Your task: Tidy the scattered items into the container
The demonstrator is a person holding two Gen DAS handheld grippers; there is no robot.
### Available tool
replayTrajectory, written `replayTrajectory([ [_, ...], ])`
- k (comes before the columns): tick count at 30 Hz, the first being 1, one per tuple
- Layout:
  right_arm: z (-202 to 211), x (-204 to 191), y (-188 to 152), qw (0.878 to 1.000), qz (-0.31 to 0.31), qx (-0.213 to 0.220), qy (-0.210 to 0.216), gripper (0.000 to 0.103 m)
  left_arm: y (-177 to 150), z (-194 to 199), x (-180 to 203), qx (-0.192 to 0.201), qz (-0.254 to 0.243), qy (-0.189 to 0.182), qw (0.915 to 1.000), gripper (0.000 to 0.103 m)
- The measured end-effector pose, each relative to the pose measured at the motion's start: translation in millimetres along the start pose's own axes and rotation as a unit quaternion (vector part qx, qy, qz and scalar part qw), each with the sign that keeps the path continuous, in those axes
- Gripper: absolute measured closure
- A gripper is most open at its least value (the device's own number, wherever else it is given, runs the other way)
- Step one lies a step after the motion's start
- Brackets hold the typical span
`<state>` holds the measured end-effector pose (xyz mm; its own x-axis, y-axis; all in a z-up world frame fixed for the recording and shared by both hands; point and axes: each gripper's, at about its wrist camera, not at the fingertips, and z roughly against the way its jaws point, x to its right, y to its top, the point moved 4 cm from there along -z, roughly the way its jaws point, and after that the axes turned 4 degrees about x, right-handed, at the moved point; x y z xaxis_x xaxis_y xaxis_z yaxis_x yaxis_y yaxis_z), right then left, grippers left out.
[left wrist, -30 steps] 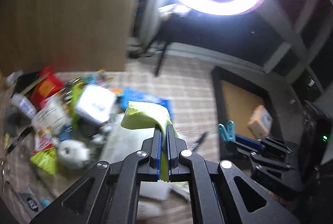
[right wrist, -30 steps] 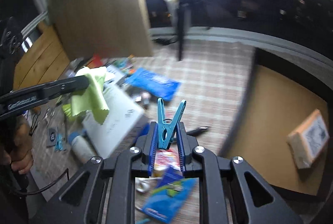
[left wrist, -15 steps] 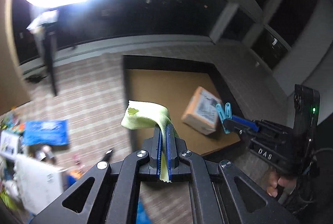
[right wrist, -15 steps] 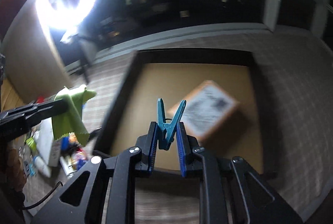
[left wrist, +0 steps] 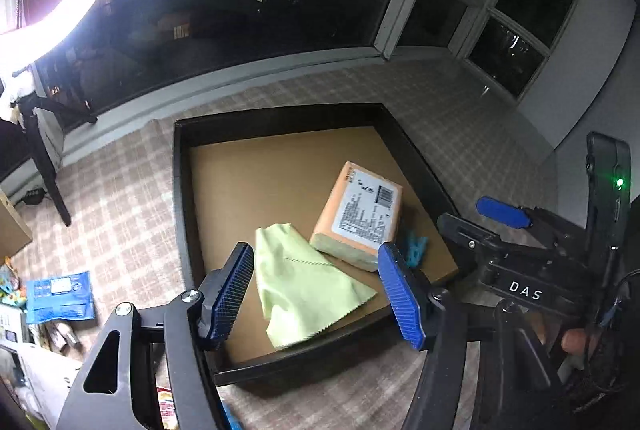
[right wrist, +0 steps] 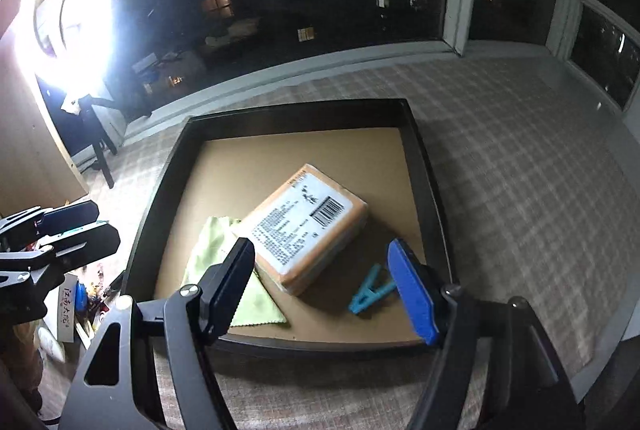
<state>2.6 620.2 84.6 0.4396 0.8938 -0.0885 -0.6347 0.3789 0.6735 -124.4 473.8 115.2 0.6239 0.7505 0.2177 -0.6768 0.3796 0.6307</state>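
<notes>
Green cloth [left wrist: 308, 286] and blue clip [right wrist: 370, 288]: now released, lying in tray [right wrist: 424, 166]; both grippers' fingers opening, nothing between them.

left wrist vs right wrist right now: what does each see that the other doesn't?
Left wrist only: the blue packet on the checked floor left of the tray, and the right tongs from the side, with a green light on their body.

Right wrist only: the left tongs from the side, a white box with printed characters below them, and the whole teal clothespin; the left wrist catches just its edge behind the packet.

Both: the dark tray, the orange labelled packet, the green cloth beside it, the ring light, dark windows. Both tongs are opening, nothing between them.
</notes>
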Motion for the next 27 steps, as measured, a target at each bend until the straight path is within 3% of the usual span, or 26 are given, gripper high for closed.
replayTrajectory([
  [7, 1, -39, 2, 0.998, 0.02, 0.0, 0.051, 0.034, -13, 22, -48, 0.008, 0.035, 0.028, 0.999, 0.042],
  [13, -5, -106, -7, 0.991, 0.067, -0.014, 0.115, 0.034, -40, 59, -113, 0.018, 0.068, 0.079, 0.9944, 0.042],
  [20, -10, -187, -34, 0.973, 0.11, -0.048, 0.196, 0.035, -93, 100, -197, 0.011, 0.118, 0.138, 0.9834, 0.043],
  [24, -10, -235, -54, 0.96, 0.136, -0.07, 0.235, 0.037, -128, 114, -239, -0.004, 0.161, 0.152, 0.9753, 0.055],
  [27, -11, -264, -66, 0.951, 0.157, -0.082, 0.253, 0.045, -149, 118, -255, -0.014, 0.168, 0.156, 0.9734, 0.056],
])
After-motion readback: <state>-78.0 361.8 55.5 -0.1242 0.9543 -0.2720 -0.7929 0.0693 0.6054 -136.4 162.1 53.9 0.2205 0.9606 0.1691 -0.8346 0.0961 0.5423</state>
